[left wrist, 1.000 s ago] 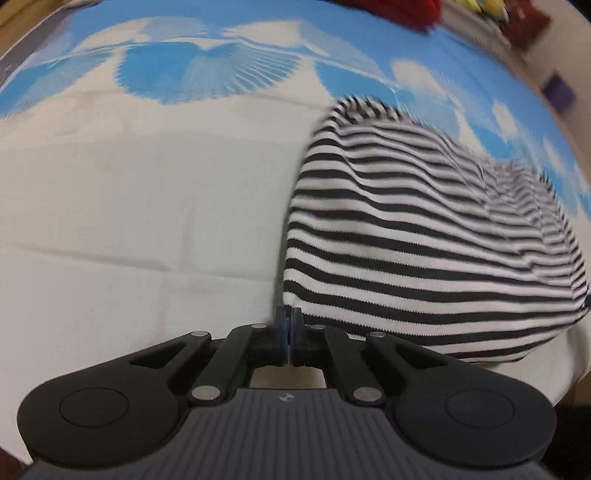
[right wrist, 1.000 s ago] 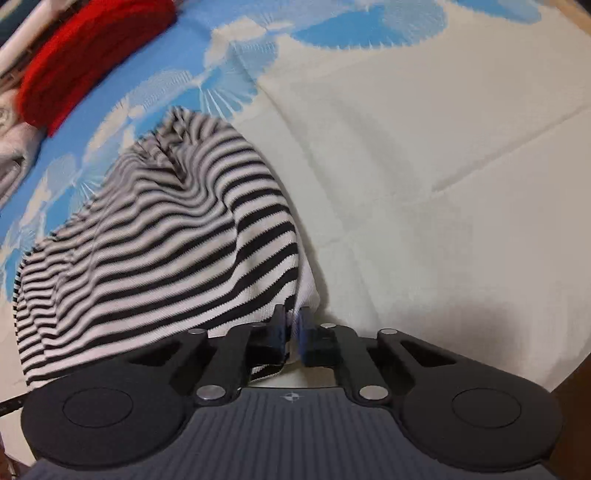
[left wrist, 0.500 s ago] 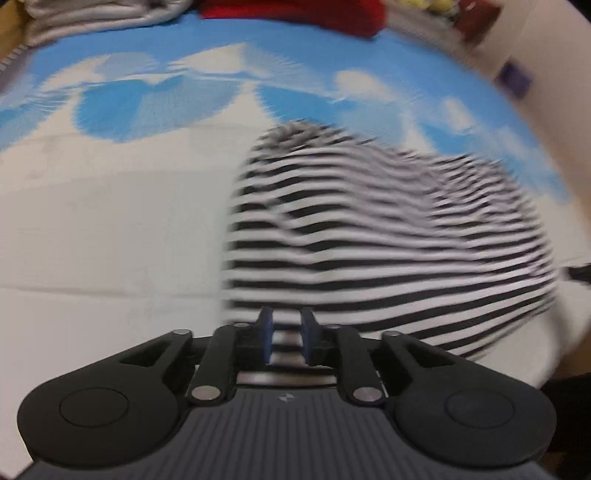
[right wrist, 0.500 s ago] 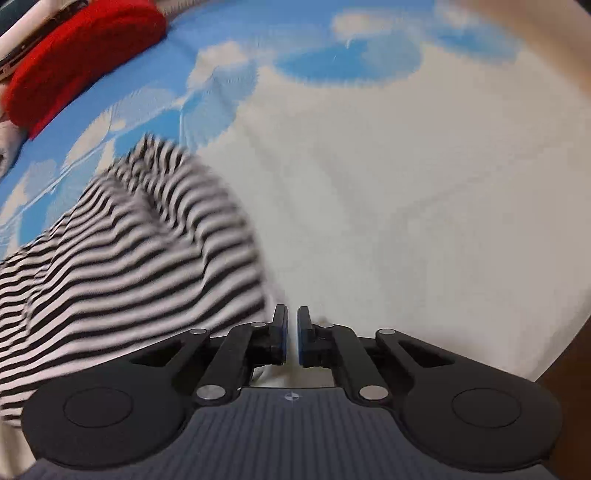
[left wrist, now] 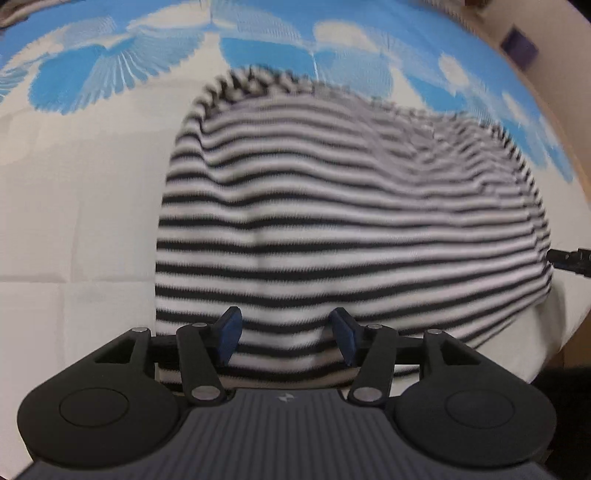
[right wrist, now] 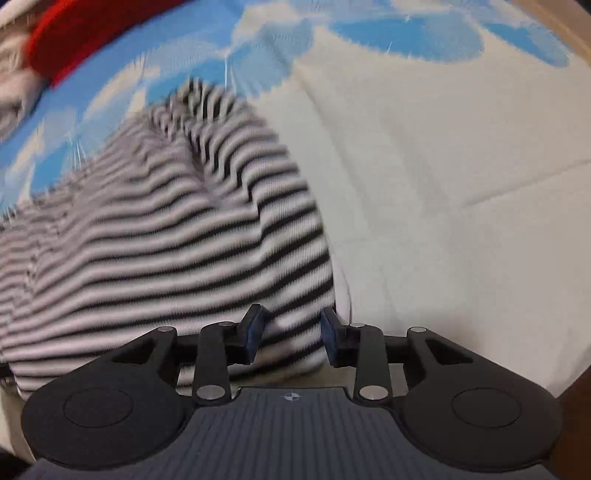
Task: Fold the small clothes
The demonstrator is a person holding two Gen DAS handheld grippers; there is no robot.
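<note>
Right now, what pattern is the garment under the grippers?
Black and white horizontal stripes on the striped knit garment, clearest in the left wrist view.

Cream bedspread (right wrist: 461, 155) with blue fan print, beige wall (left wrist: 554, 22) behind, soft light

The striped garment (left wrist: 351, 221) occupied the near middle of the cream-and-blue bedcover (left wrist: 74, 221), its near edge lying beneath both pairs of opening jaws, unpinched. Bare cover lay open to the garment's left and, in the right wrist view, to its right. A red knit item (right wrist: 85, 33) lay beyond the garment, well apart.
</note>
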